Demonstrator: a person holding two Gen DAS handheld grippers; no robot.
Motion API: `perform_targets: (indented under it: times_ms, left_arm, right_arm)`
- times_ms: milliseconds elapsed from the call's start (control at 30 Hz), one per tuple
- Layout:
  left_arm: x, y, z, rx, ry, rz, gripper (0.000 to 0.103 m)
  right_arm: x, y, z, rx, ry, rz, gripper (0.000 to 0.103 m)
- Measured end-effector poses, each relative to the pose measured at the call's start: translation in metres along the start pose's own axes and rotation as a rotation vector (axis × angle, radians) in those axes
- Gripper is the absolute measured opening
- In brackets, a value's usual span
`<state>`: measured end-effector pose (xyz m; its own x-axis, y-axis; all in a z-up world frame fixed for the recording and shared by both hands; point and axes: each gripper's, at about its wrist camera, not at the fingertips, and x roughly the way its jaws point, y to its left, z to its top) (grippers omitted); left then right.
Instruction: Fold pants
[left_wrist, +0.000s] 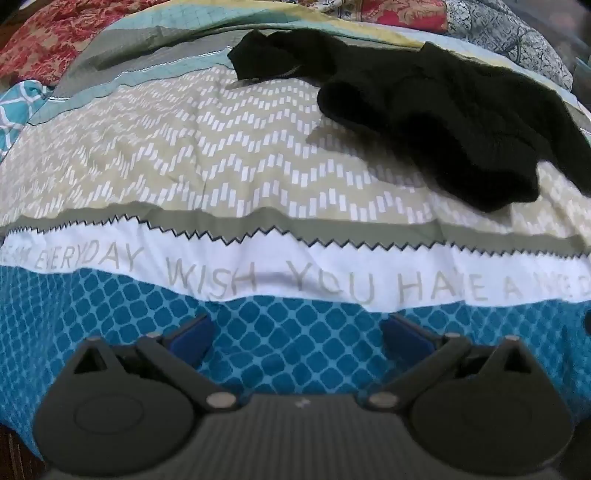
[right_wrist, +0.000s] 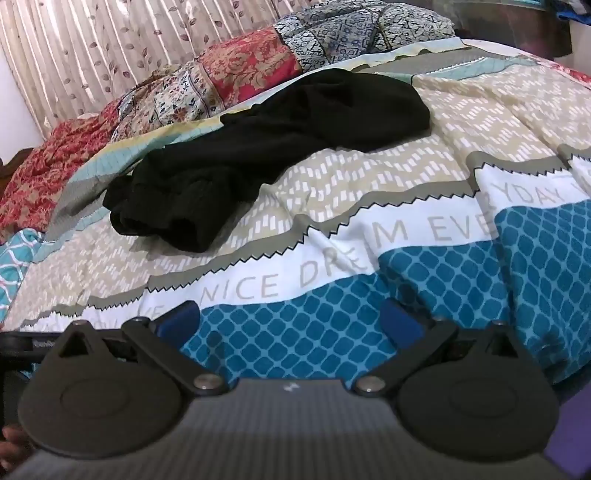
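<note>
Black pants (left_wrist: 424, 110) lie crumpled in a heap on a patterned bedspread (left_wrist: 184, 155), toward the far right in the left wrist view. In the right wrist view the pants (right_wrist: 266, 147) lie across the middle, one bunched end toward the left. My left gripper (left_wrist: 297, 334) is open and empty, low over the blue part of the bedspread, well short of the pants. My right gripper (right_wrist: 290, 321) is open and empty too, over the blue band near the bed's front edge, apart from the pants.
The bedspread (right_wrist: 424, 177) has beige, white lettered and blue bands. A red and patterned quilt (right_wrist: 221, 77) is piled along the far side of the bed. A leaf-print curtain (right_wrist: 110, 37) hangs behind it.
</note>
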<state>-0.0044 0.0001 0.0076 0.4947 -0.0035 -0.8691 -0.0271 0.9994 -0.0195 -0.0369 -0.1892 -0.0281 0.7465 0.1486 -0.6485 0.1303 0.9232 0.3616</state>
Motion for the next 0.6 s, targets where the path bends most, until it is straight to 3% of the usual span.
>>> perform_targets:
  times_ms: [67, 200, 300, 367, 400, 467, 533, 567, 600]
  left_arm:
    - [-0.018, -0.001, 0.006, 0.004, -0.093, -0.031, 0.095]
    - [-0.050, -0.021, 0.029, 0.104, -0.293, -0.038, 0.094]
    - [-0.048, -0.039, 0.055, 0.157, -0.351, -0.090, 0.093]
    - [-0.039, -0.047, 0.073, 0.161, -0.388, -0.078, 0.097]
    - [-0.033, -0.053, 0.082, 0.166, -0.394, -0.063, 0.100]
    - [-0.012, -0.064, 0.100, 0.200, -0.358, -0.047, 0.097]
    - [0.002, -0.075, 0.106, 0.249, -0.316, -0.034, 0.063]
    - [0.007, -0.082, 0.107, 0.286, -0.294, -0.038, 0.024]
    - [0.008, -0.083, 0.104, 0.309, -0.271, -0.039, 0.014]
  right_arm:
    - [0.009, -0.006, 0.000, 0.018, 0.000, 0.018, 0.103]
    - [0.009, -0.013, 0.002, 0.065, -0.014, 0.050, 0.103]
    - [0.007, -0.011, 0.002, 0.060, -0.020, 0.041, 0.099]
    - [0.007, -0.012, 0.002, 0.060, -0.020, 0.047, 0.099]
    - [0.007, -0.014, 0.002, 0.063, -0.019, 0.053, 0.099]
    - [0.007, -0.017, 0.003, 0.071, -0.017, 0.065, 0.099]
    - [0.007, -0.019, 0.004, 0.082, -0.016, 0.076, 0.099]
    - [0.008, -0.019, 0.005, 0.085, -0.016, 0.079, 0.099]
    - [0.008, -0.020, 0.006, 0.087, -0.017, 0.081, 0.099]
